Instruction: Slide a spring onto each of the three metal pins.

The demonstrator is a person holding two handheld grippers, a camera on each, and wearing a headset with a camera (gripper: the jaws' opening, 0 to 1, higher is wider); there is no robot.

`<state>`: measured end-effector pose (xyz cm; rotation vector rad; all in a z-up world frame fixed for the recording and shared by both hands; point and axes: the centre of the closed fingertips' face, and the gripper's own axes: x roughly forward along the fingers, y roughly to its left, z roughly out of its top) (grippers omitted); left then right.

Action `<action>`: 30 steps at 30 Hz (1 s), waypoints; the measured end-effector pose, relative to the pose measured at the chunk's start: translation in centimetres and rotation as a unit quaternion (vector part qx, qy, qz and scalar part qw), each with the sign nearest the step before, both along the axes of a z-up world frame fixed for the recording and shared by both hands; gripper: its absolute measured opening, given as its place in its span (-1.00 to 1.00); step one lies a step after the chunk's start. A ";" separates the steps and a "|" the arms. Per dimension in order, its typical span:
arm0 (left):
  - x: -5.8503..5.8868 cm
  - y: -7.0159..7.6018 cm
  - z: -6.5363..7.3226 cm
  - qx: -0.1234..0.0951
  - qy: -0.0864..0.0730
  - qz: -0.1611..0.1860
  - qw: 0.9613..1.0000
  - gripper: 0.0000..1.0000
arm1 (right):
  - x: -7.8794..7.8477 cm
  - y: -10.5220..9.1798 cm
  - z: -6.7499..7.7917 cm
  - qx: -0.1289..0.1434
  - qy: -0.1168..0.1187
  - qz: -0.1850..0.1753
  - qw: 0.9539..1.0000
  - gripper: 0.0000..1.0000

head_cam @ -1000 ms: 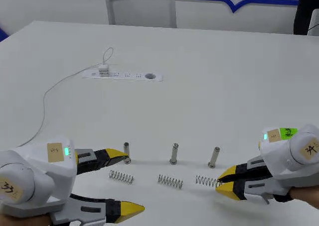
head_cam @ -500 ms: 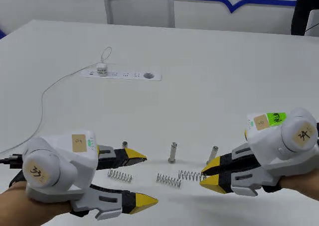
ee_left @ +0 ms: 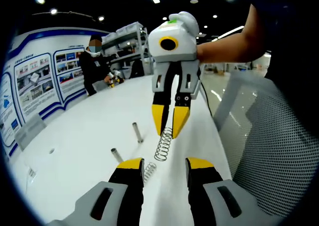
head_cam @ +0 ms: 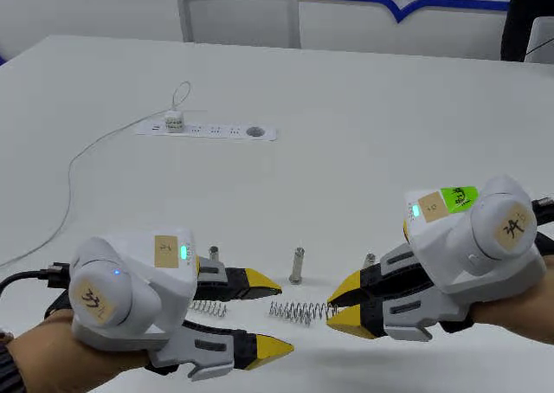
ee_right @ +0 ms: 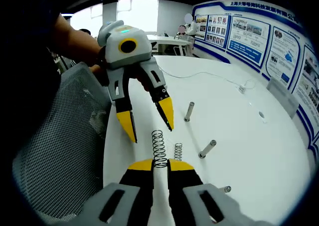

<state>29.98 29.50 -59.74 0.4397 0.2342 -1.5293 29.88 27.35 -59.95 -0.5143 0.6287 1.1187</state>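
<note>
**Worktop** [head_cam: 389, 151]: white and wide, taking most of the frame.

**Chair** [head_cam: 238, 16]: grey, upper centre, beyond the far edge.

**Right tongs** [head_cam: 339, 302]: lower right, pressed onto one end of the held spring [head_cam: 299, 311]. A second ago they sat low at the right edge beside the right pin. They have since carried the spring in toward lower centre.

**Left tongs** [head_cam: 270, 317]: lower left, spread wide with nothing between them. They have come up and in to face the right pair, and their tips are near the spring's free end. This looks like a steadying or hand-over before threading, so the first spring is under way but not yet seated.

**Power strip** [head_cam: 208, 131] with cable [head_cam: 86, 159]: upper left, well apart and no obstacle.

**Pins:** three, upright in a row across lower centre, all bare.
- The middle pin [head_cam: 297, 266] is clear.
- The left pin [head_cam: 214, 254] is crowded by the left tongs.
- The right pin [head_cam: 370, 260] is partly hidden behind the right tongs.

**Loose springs:**
- The first loose spring [head_cam: 208, 307] lies lower left, under the left tongs.
- The second loose spring [ee_right: 178, 150] lies just beside the held one. In the head view the two cannot be told apart, so there is a risk of snagging.
</note>
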 end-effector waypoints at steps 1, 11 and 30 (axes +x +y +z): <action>-0.1 -0.1 0.1 0.000 -0.001 -0.002 1.000 -0.33 | 0.0 0.0 0.0 -0.001 0.000 0.002 1.000 -0.78; -0.5 -0.6 0.2 0.000 -0.008 -0.017 1.000 -0.58 | -0.5 0.5 0.0 -0.006 0.003 0.015 1.000 -0.78; -0.8 -0.6 -0.1 0.012 -0.016 -0.022 1.000 -0.77 | -1.1 1.0 1.3 -0.011 0.002 0.024 1.000 -0.78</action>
